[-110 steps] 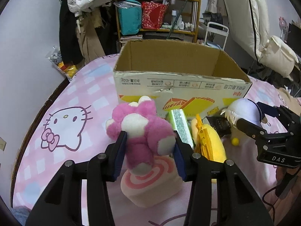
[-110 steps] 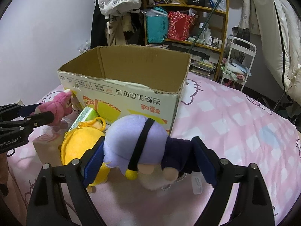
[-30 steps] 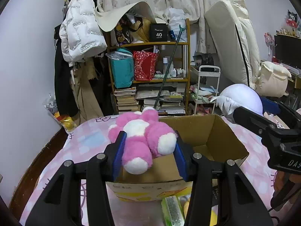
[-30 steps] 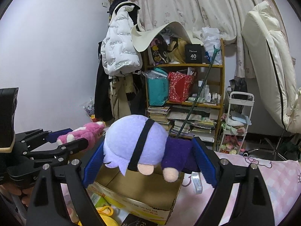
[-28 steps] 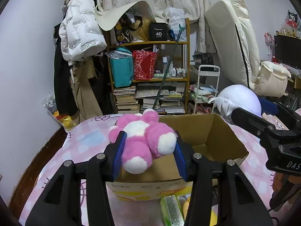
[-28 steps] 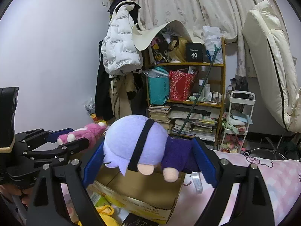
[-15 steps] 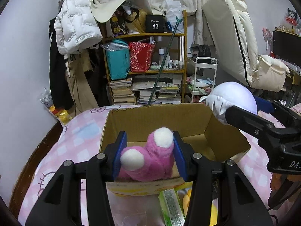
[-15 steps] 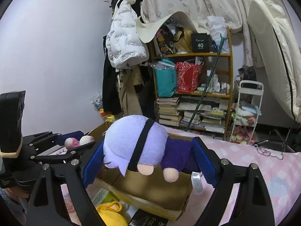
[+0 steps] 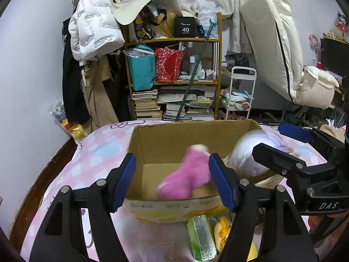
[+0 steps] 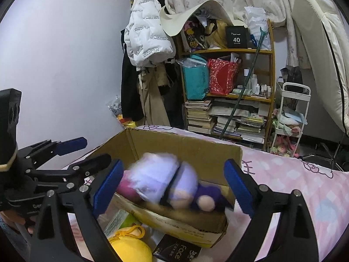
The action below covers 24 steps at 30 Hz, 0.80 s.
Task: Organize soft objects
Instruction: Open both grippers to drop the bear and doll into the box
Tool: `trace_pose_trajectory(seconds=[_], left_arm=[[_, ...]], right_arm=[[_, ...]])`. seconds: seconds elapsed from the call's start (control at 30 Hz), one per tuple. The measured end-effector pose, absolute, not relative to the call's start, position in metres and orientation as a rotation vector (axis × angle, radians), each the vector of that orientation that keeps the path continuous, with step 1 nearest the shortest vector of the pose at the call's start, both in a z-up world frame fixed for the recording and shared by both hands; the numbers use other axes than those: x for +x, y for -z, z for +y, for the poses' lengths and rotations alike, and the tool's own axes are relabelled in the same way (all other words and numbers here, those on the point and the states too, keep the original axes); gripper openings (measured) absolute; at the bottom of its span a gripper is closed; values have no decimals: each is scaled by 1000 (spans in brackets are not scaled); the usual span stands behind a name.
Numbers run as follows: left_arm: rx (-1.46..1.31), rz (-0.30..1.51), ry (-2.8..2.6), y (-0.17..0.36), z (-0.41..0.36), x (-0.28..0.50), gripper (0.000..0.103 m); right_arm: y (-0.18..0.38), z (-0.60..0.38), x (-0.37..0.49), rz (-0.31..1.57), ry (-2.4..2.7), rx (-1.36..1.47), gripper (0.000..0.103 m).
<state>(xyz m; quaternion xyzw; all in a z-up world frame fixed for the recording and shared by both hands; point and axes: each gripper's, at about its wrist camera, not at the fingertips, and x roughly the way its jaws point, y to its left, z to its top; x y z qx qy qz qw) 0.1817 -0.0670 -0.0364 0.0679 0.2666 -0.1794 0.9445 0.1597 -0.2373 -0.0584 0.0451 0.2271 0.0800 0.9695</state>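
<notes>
My left gripper (image 9: 172, 163) hovers over the near wall of the open cardboard box (image 9: 152, 139). Its jaws are opening, and the pink plush (image 9: 185, 176) drops blurred between them into the box, close to the right pad. My right gripper (image 10: 174, 166) hangs above the same box (image 10: 196, 150), jaws opening wide. The lavender plush with the dark purple body (image 10: 159, 179) falls blurred below its pads, beside the pink plush (image 10: 124, 188). In each wrist view the other gripper shows at the side: the right gripper (image 9: 281, 142) and the left gripper (image 10: 87, 150).
In front of the box on the pink checked bedspread (image 9: 98, 152) lie a green pack (image 9: 200, 238), a yellow plush (image 10: 128, 249) and a black packet (image 10: 176, 251). Behind the bed stand a crowded wooden shelf (image 9: 174, 76), hung coats and a white trolley (image 10: 290, 118).
Both grippers opened over the box. The pink plush slipped out of the left jaws and the lavender plush out of the right jaws, both falling into the box.
</notes>
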Motion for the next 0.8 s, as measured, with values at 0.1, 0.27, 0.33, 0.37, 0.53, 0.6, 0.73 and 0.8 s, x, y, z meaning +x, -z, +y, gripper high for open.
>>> trace_pose_trajectory(seconds=[0.1, 0.27, 0.33, 0.37, 0.53, 0.6, 0.73, 0.8], left_arm=[[146, 563, 346, 30, -63, 181, 76], [145, 538, 324, 18, -52, 170, 86], [166, 540, 313, 15, -50, 165, 94], [167, 533, 303, 12, -48, 162, 96], [111, 567, 299, 5, -32, 151, 97], [101, 597, 286, 5, -27, 148, 97], [76, 661, 266, 7, -17, 142, 97], [75, 685, 261, 8, -13, 138, 97]], right_arm=[[57, -240, 155, 449, -160, 92, 103], [55, -242, 151, 460, -135, 98, 103], [52, -242, 147, 455, -128, 102, 103], [51, -242, 145, 452, -126, 101, 103], [45, -239, 129, 452, -117, 97, 103], [43, -237, 124, 457, -117, 100, 103], [40, -234, 112, 467, -101, 80, 103], [39, -233, 106, 470, -94, 64, 103]])
